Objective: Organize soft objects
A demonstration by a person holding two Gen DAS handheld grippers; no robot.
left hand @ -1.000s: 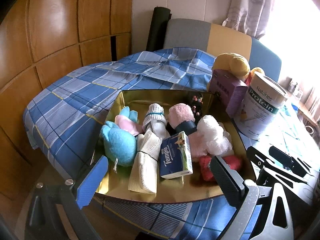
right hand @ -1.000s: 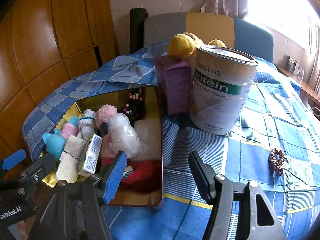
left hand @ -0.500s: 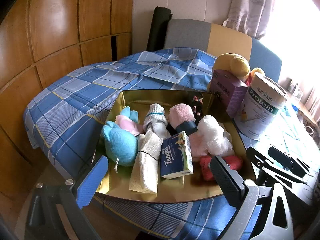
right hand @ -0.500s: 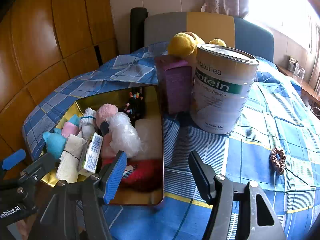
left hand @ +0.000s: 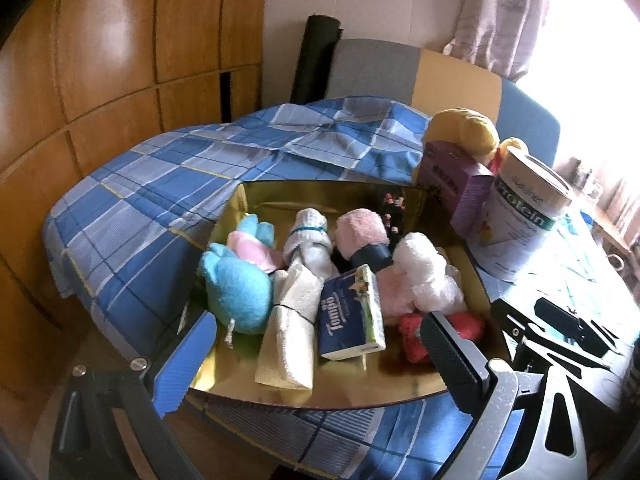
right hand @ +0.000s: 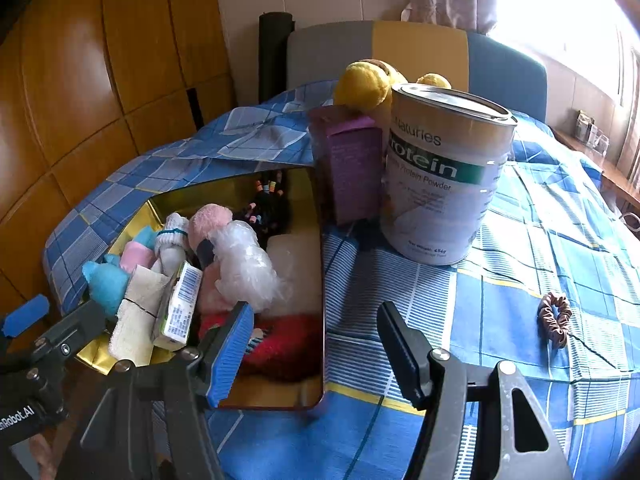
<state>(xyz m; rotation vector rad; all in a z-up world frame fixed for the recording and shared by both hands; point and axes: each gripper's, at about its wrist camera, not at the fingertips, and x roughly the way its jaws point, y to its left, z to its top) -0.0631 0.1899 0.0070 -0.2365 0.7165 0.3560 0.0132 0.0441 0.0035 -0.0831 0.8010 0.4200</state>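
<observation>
A: Covering most of the table, blue plaid cloth [right hand: 500, 280]. On it, gold tray [left hand: 360, 392] at the near-left edge, packed w/ soft stuff.

B: And next biggest?

A: Protein powder can [right hand: 440, 184] standing upright on the cloth, right of the tray. Purple box [right hand: 352, 168] just beside it, touching or nearly, can't tell which. Yellow plush [right hand: 364, 84] behind both.

B: Inside the tray?

A: Left to right in the left wrist view: blue plush [left hand: 236, 292], pink plush [left hand: 250, 250] behind it, folded cream cloth [left hand: 290, 340] tied w/ a dark band, rolled white sock [left hand: 310, 236], Tempo tissue pack [left hand: 350, 316] leaning on its edge, pink rolled sock [left hand: 362, 232], bundle of clear plastic wrap [left hand: 424, 276], red fuzzy item [left hand: 416, 334] at the near-right corner. Dark bunch w/ coloured beads [left hand: 394, 210] at the far side.

B: Grippers?

A: Left gripper [left hand: 316, 360] at the tray's near edge, fingers well apart, nothing btwn them. Right gripper [right hand: 316, 348] over the tray's right rim, also spread wide, empty.

B: Anything outside the tray?

A: Brown scrunchie [right hand: 554, 320], smallest, lying on the cloth well right of the tray, apart from the can.
</observation>
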